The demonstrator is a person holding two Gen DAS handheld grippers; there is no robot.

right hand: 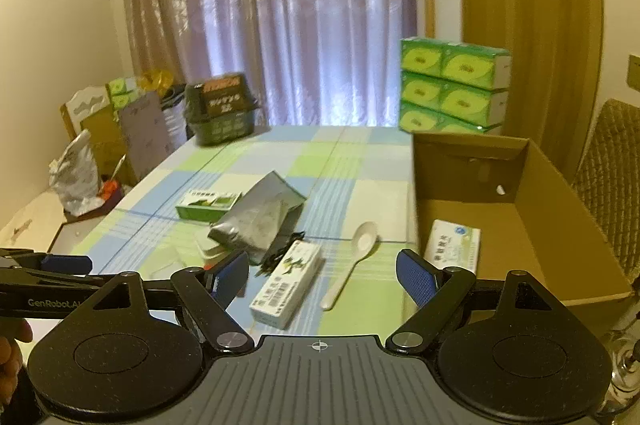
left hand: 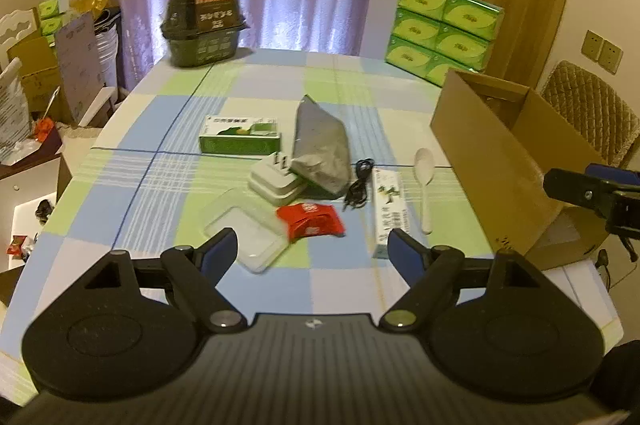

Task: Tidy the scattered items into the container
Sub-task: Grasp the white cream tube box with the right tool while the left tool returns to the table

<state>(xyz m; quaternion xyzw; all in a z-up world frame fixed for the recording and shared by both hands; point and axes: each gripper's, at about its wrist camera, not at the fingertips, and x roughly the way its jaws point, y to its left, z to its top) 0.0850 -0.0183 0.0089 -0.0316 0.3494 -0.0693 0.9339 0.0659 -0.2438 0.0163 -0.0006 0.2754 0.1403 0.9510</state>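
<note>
Scattered on the checked tablecloth lie a green box [left hand: 239, 135], a grey pouch [left hand: 322, 144], a white charger [left hand: 276, 179], a black cable [left hand: 359, 185], a red packet [left hand: 311, 221], a clear plastic lid [left hand: 246, 231], a white carton [left hand: 390, 211] and a white spoon [left hand: 425, 173]. The cardboard box [right hand: 520, 209] stands open at the right with a white medicine box [right hand: 452, 245] inside. My left gripper [left hand: 312, 253] is open above the near table edge, empty. My right gripper [right hand: 322, 279] is open over the white carton [right hand: 288, 283] and spoon [right hand: 354, 257].
A dark basket [left hand: 202, 25] sits at the far left corner of the table and stacked green tissue packs [left hand: 442, 29] at the far right. A padded chair [left hand: 592, 109] stands behind the cardboard box. Boxes and bags crowd the floor at the left.
</note>
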